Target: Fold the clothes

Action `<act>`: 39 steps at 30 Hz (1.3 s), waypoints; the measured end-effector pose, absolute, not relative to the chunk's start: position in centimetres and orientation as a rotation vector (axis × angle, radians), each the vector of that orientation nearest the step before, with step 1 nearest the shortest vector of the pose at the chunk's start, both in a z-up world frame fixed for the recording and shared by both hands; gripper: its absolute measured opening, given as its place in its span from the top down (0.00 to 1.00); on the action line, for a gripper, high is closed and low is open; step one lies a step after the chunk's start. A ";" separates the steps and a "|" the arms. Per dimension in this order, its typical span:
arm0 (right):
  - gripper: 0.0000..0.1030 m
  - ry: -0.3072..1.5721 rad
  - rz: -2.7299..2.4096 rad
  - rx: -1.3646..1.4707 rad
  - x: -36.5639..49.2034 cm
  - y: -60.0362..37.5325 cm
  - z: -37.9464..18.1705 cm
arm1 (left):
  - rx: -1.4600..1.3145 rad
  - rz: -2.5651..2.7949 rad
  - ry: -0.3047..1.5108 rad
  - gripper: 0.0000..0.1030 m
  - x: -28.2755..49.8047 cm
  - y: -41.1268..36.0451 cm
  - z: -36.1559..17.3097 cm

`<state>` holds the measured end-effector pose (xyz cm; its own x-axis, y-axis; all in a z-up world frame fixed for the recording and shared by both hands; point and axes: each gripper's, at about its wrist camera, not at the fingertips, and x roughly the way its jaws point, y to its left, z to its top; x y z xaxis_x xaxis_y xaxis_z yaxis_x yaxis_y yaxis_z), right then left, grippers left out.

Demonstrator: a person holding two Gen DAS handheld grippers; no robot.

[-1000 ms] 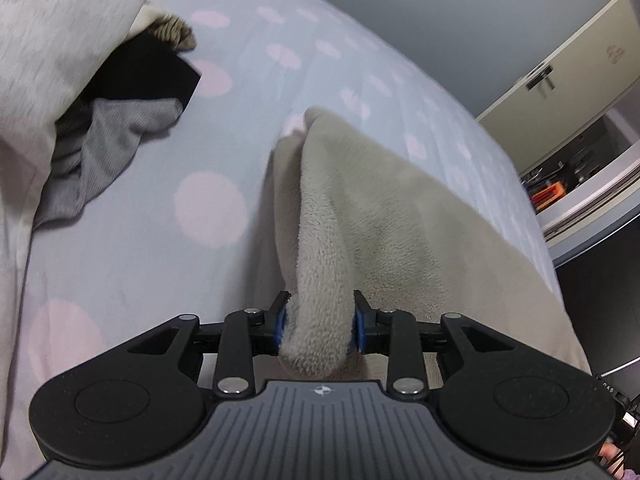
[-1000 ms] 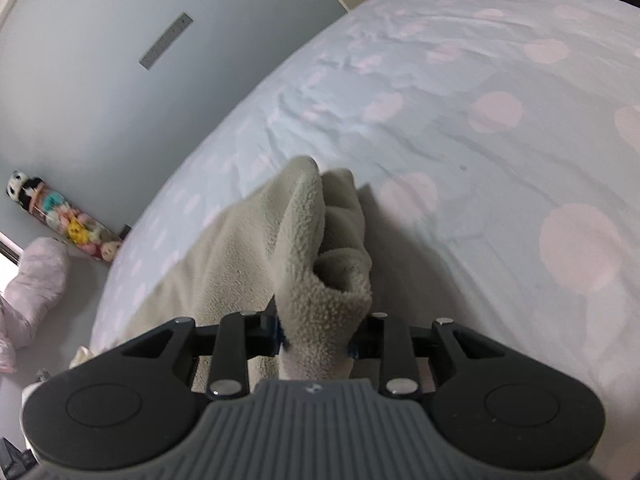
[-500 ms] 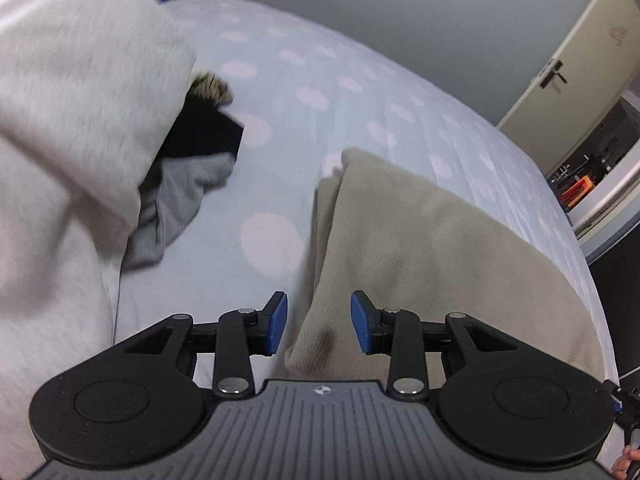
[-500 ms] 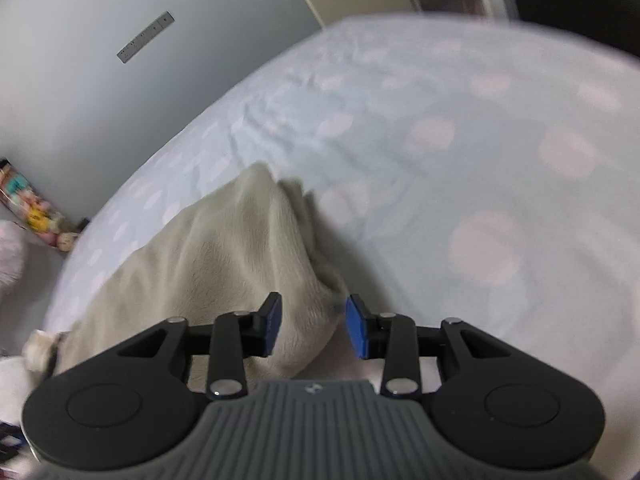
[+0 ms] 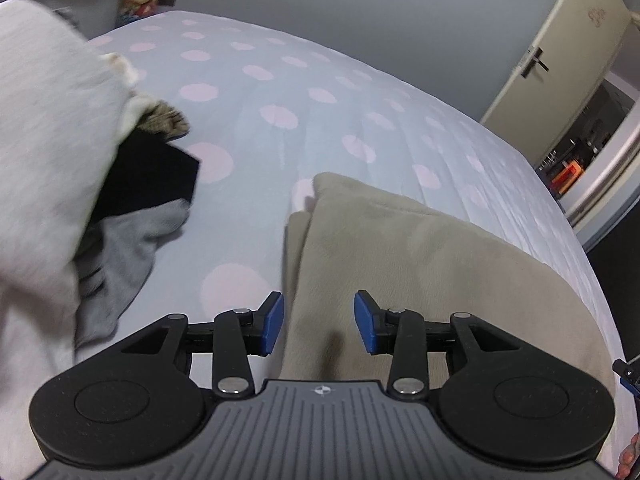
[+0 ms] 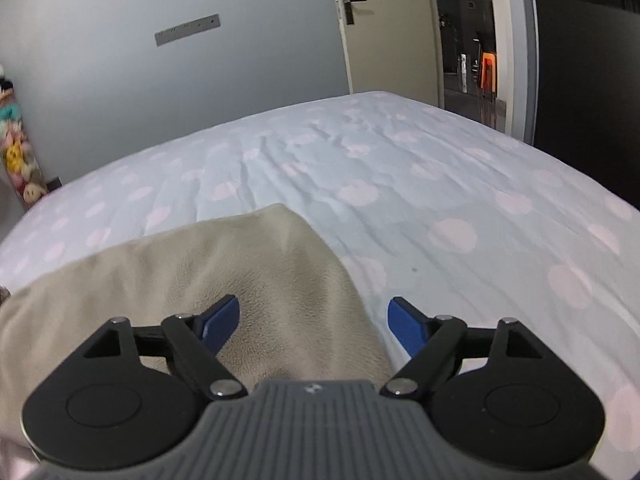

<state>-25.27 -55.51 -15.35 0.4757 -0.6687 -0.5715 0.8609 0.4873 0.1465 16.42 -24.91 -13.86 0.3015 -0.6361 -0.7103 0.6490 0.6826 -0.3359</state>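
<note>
In my left wrist view, the far left of the frame is filled by a blurred light grey garment (image 5: 44, 152) that hangs over a small heap: a brown knitted piece (image 5: 166, 118) peeks out at upper left, a black garment (image 5: 148, 178) lies under it, and a grey ribbed garment (image 5: 120, 256) trails toward the lower left. All of this rests on the pale blue bedsheet (image 5: 320, 92) with pink dots. At the bottom centre my left gripper (image 5: 319, 322) has its blue pads (image 5: 273, 322) spread apart, holding nothing. Between and beyond them lies the beige fleece garment (image 5: 420, 252), folded over on itself, its doubled left edge running up the middle of the frame and its body spreading to the lower right. At upper right a cream door (image 5: 560, 52) stands open against the grey wall.

In my right wrist view, a column of plush toys (image 6: 18, 152) stands at the far left edge by the grey wall. The beige fleece garment (image 6: 192, 272) lies flat across the lower left, one corner pointing toward the middle of the frame. My right gripper (image 6: 314, 324) sits at bottom centre with its fingers wide apart and empty; the left pad is over the fleece, the right pad over bare bedsheet (image 6: 460, 184). The door (image 6: 384, 28) and a dark doorway occupy the upper right.
</note>
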 end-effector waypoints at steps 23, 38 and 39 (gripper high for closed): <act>0.19 0.354 -1.128 0.633 -25.1 -58.8 -18.6 | 0.120 -0.853 1.021 0.54 19.0 -26.1 -19.0; 0.19 0.323 -1.205 0.728 -26.7 -59.8 -19.6 | -0.100 -0.876 1.089 0.42 26.8 -29.2 -17.8; 0.19 0.329 -1.207 0.720 -26.5 -59.8 -19.6 | -0.113 -0.878 1.109 0.42 27.1 -29.3 -18.5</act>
